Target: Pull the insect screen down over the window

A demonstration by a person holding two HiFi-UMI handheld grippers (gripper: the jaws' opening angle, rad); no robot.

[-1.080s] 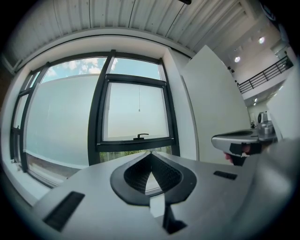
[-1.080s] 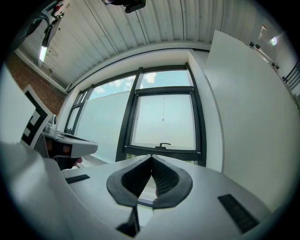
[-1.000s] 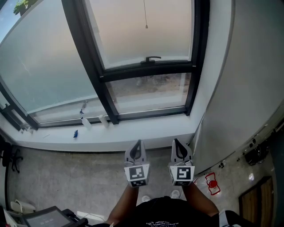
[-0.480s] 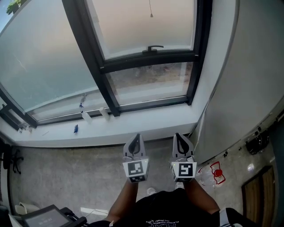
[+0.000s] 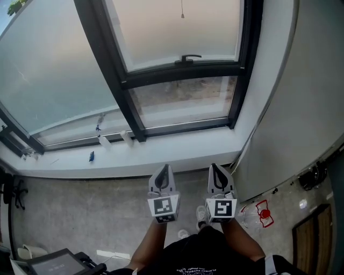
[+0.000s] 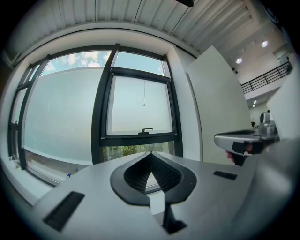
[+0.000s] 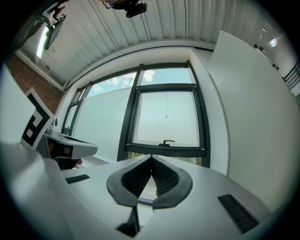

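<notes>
both shut and empty, left hand-held gripper (image 5: pixel 165 171) and right hand-held gripper (image 5: pixel 216 169) point level, well below the vertical cord (image 5: pixel 182 12) ahead, left seemingly nearer.

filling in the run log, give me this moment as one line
phase: facing window | left claw: shut, empty | right claw: shut, empty | pull cord: hanging free, untouched
</notes>
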